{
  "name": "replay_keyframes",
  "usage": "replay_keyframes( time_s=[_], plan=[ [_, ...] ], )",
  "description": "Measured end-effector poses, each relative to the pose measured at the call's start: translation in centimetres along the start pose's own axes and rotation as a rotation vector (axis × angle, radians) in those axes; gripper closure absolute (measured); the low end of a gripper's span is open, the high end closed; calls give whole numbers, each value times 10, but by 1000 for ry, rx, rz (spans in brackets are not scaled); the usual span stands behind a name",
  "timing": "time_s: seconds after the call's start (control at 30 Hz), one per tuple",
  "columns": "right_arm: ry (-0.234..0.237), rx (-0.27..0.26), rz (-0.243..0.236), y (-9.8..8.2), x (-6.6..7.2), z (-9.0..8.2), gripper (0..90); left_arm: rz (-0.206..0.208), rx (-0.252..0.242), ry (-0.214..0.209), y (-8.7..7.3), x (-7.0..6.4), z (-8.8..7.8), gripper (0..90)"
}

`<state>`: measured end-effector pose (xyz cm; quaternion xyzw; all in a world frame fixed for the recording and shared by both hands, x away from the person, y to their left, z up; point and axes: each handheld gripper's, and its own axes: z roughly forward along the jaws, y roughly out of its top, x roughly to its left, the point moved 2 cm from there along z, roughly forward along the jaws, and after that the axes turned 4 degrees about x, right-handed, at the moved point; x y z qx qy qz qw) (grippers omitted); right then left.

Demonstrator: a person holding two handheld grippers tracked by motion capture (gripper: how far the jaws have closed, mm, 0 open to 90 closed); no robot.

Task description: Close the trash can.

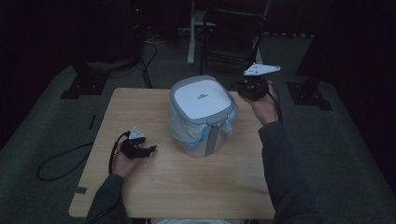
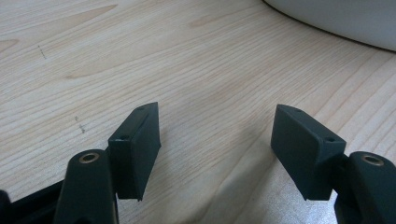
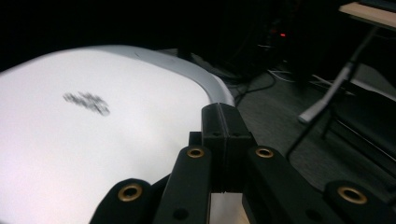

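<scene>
Bin (image 1: 201,116) stands upright, lid up; right tongs (image 3: 226,122) pressed together, left tongs (image 2: 217,144) apart.

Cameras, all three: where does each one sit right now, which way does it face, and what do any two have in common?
High view: above the person's side, looking forward and down on the wooden table; both forearms, left gripper and right gripper flank the lidded trash bin.
Left gripper view: low over the tabletop, along its open fingers; the bin's base at upper right.
Right gripper view: beside the bin, facing across its white lid; fingers shut together.
Shared: the bin appears in all three.
</scene>
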<state>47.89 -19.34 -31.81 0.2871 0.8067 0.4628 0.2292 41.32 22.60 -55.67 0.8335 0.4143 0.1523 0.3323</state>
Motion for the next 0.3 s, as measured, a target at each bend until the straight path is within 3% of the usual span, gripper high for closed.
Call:
replay_keyframes(
  time_s=[0.1, 0.3],
  plan=[
    [-40, -1, 20, -18, -8, -14, 900, 1, 1, 1, 0, 0, 0, 338],
    [-88, 29, 45, -46, -16, -22, 898, 1, 1, 1, 0, 0, 0, 338]
  ],
)
